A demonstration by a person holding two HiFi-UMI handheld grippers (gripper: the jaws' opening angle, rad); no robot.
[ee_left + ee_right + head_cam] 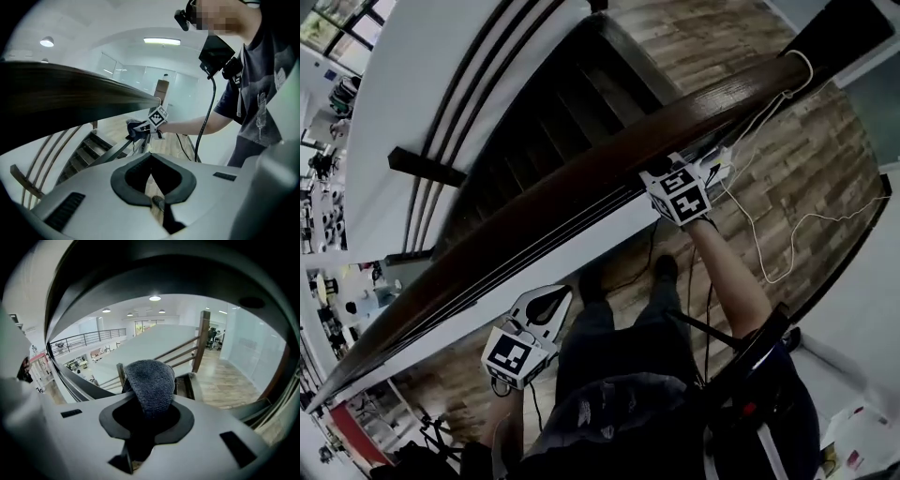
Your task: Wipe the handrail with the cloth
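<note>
Left hand-held gripper [555, 298] hangs nearest the body, low, on the walkway side of the handrail [581, 192] and apart from it. In its own view the jaws of the left hand-held gripper [150, 157] are drawn together at the tips with nothing between them; only wooden floor shows through the loop behind the pads.

Right hand-held gripper [659, 174] is further along, at the end of an outstretched bare forearm [733, 281], its tip up against the side of the handrail. In its own view the jaws of the right hand-held gripper [150, 405] are clamped on the cloth [150, 383], a dark grey knitted bundle that bulges forward out of the jaws. From the left gripper view the cloth [135, 129] shows as a dark wad at the front of the right gripper, just under the far end of the handrail [75, 96]. Whether cloth and wood actually touch cannot be told.

Handrail: dark brown polished wood, running diagonally across the head view from lower left to upper right, with thin dark rails below it.

A white cable [766, 202] trails from the right gripper in loops over the plank floor [825, 150].

Beyond the handrail: dark stairs [534, 103] going down, with a white wall on their far side.
</note>
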